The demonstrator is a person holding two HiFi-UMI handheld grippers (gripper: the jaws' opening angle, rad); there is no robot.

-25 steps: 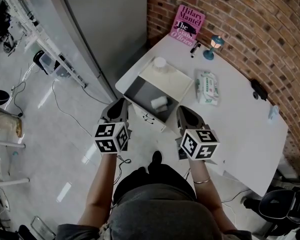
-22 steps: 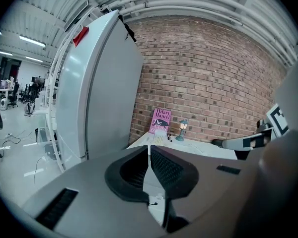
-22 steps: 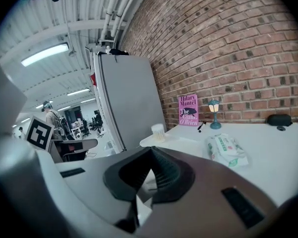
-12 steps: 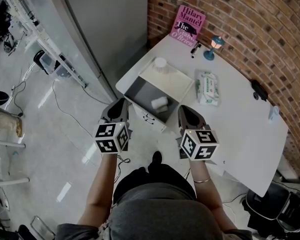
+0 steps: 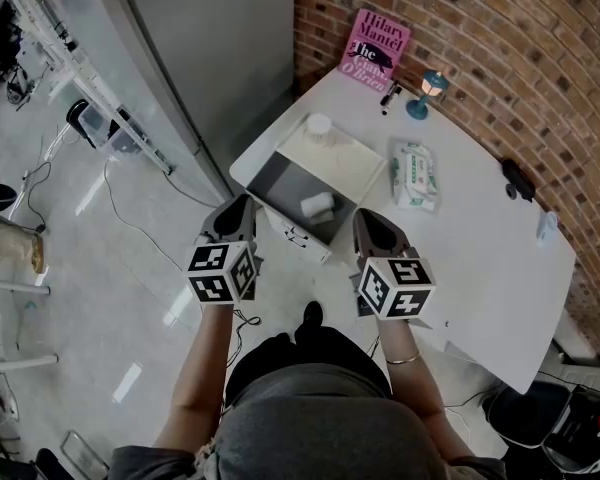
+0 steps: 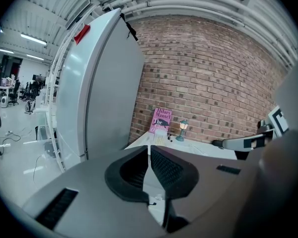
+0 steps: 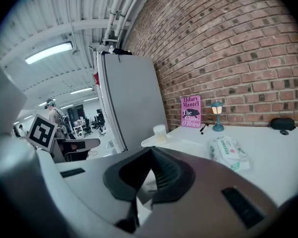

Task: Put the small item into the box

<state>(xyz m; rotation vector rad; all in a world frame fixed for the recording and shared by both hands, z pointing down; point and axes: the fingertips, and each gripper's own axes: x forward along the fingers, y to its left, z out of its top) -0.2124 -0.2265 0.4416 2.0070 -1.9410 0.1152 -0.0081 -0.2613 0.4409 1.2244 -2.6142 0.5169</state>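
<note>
An open box [image 5: 280, 181] with a grey inside and a white raised lid stands at the near left corner of the white table [image 5: 480, 258]. A small white item [image 5: 317, 205] lies inside it. My left gripper [image 5: 240, 210] hangs just off the table's corner, left of the box, its jaws shut on nothing [image 6: 149, 148]. My right gripper [image 5: 366, 224] hovers at the table's near edge, right of the box. Its jaws are also shut and empty [image 7: 150, 150]. Neither touches the box.
A cotton-swab tub [image 5: 320, 126] stands behind the box and a wipes pack [image 5: 415, 176] lies to its right. A pink book [image 5: 375, 46], a small lamp [image 5: 432, 88] and a pen [image 5: 390, 96] sit by the brick wall. A grey partition [image 6: 97, 98] stands left.
Both grippers hold still over the same spots. Only a black chair at the lower right edge of the head view has shifted.
</note>
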